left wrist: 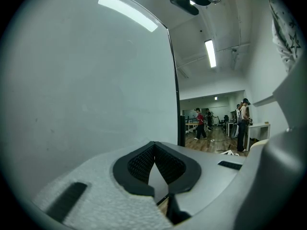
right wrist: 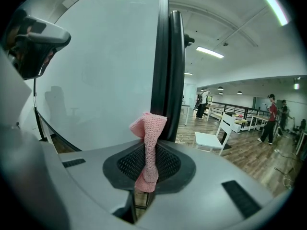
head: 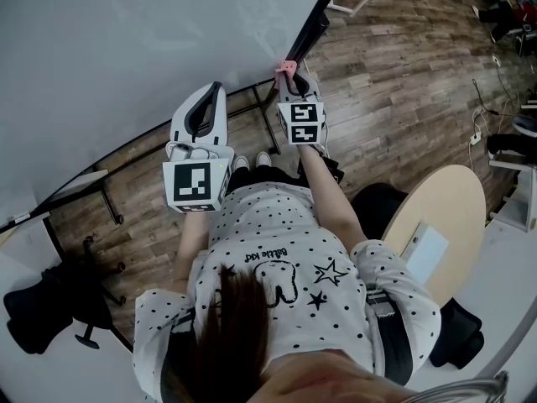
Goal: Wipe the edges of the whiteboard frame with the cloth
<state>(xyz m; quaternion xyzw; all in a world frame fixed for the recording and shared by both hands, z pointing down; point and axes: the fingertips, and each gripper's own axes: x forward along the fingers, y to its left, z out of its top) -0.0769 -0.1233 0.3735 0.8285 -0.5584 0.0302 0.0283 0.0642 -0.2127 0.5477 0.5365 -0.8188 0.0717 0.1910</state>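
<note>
Only its own view shows right hand-held gripper (right wrist: 147, 163) pinching cloth (right wrist: 150, 137); left hand-held gripper (left wrist: 154, 163) pressed together.

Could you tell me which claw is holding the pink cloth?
The right claw: pink cloth pinched between its jaws. The left claw is shut on nothing.

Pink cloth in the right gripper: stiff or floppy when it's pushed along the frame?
Probably soft: the cloth is knitted and pinched thin in the shut right gripper. Its free end bunches and folds over, so it will likely bend against the frame rather than scrape. It looks light.
</note>
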